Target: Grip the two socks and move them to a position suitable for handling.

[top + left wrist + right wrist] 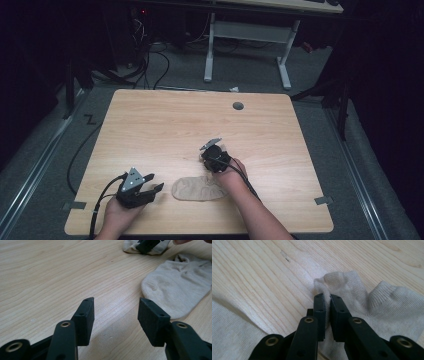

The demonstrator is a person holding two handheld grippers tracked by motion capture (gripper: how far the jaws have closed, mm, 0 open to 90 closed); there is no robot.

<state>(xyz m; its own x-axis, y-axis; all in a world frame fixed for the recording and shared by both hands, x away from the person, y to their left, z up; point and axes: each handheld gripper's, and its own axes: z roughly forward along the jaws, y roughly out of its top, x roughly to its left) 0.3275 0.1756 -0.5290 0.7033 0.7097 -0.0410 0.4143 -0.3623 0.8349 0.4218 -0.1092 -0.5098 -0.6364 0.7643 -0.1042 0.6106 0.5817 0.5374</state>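
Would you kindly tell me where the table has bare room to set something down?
The far half of the table, up to the grommet hole, is bare, as is the right side past the right tool. The near middle is crowded: the sock lies between the left tool and the right one.

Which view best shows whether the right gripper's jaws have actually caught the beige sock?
The right gripper view: the right gripper has its jaws pinched on a fold of the beige sock. The high view shows the sock flat beside the hand, the grip hidden. The left gripper view shows the sock's toe, the pinch far off at the top edge.
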